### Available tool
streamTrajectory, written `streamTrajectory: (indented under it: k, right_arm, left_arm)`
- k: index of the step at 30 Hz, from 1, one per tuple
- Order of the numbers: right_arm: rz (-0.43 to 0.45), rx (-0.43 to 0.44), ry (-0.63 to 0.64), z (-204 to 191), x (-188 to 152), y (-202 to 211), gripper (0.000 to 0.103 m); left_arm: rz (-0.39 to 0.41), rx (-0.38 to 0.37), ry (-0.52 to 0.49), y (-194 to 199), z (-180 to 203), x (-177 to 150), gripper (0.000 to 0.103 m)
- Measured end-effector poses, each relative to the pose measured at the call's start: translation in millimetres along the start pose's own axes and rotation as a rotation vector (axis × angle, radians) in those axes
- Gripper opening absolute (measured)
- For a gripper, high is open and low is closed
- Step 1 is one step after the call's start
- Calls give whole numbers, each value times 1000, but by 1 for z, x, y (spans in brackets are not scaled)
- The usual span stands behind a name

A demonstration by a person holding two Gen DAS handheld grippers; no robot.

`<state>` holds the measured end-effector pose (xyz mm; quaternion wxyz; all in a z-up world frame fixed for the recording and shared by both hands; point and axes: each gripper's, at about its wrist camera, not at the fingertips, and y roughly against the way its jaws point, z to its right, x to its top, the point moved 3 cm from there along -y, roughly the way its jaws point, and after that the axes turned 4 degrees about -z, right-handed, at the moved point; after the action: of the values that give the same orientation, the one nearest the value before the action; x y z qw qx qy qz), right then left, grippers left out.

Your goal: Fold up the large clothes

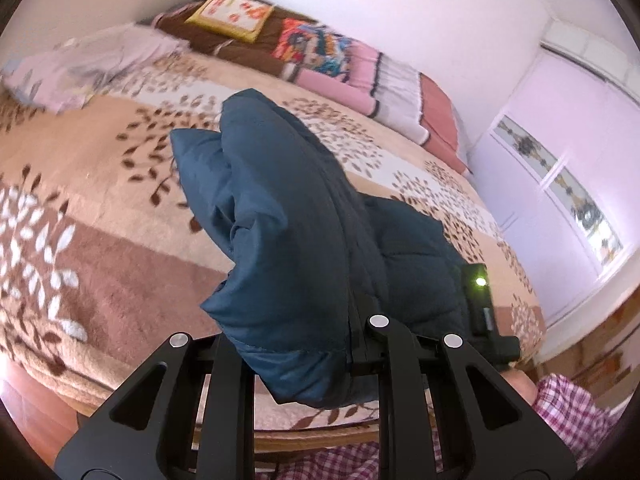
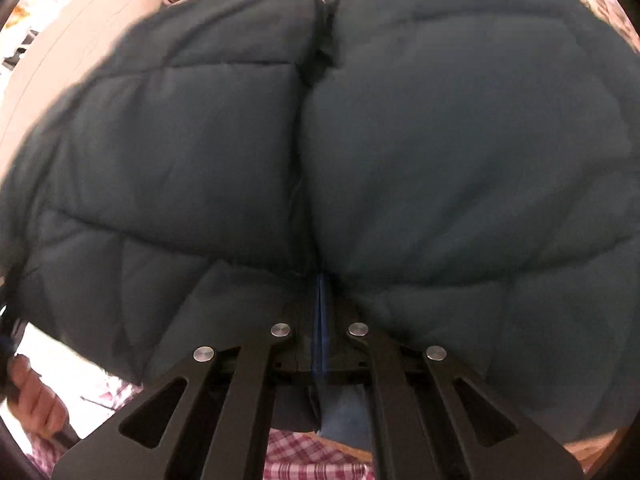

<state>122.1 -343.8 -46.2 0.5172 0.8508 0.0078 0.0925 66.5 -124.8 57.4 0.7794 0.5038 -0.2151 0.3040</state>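
Observation:
A dark blue quilted jacket [image 1: 288,216] hangs bunched in front of my left gripper [image 1: 356,344], which is shut on its edge above the bed. The fingertips are buried in the fabric. In the right wrist view the same jacket [image 2: 400,152] fills almost the whole frame, and my right gripper [image 2: 320,340] is shut on a fold of it with the fabric pinched between the jaws. The other gripper, with a green light [image 1: 480,300], shows at the jacket's right side in the left wrist view.
A bed with a beige leaf-patterned blanket [image 1: 100,184] lies below. Pillows and folded blankets [image 1: 320,52] line the far wall. A lilac garment [image 1: 80,68] lies at the bed's left. A wardrobe [image 1: 560,168] stands right. The person's checked shirt [image 1: 568,408] is close.

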Motion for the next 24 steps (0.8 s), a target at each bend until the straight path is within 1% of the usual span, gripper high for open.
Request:
streamTrajectory:
  k: [4, 6, 8, 9, 12, 14, 16, 19, 22, 24]
  right_arm:
    - [17, 2, -2, -2, -2, 6, 0]
    - [40, 46, -22, -2, -7, 19, 1]
    - [77, 92, -13, 2, -30, 41, 1]
    - [94, 121, 4, 0, -40, 54, 3]
    - [92, 143, 13, 3, -67, 68, 3]
    - [57, 147, 5, 8, -83, 60, 3]
    - [18, 150, 2, 12, -89, 43, 3]
    - [-14, 176, 7, 9, -87, 25, 3]
    - [-34, 134, 58, 5, -82, 5, 3]
    - [-42, 135, 55, 5, -81, 1, 2]
  left_arm:
    - [33, 10, -75, 7, 21, 3, 18]
    - [44, 12, -93, 12, 27, 8, 18]
    - [44, 11, -96, 13, 31, 10, 18]
    - [47, 14, -101, 14, 34, 11, 18]
    - [54, 19, -112, 15, 41, 11, 18]
    - [57, 20, -120, 14, 47, 12, 18]
    - [55, 24, -140, 14, 54, 12, 18]
    - [40, 28, -182, 13, 71, 9, 18]
    - [22, 30, -240, 8, 90, 2, 18]
    - [33, 42, -295, 7, 106, -1, 18]
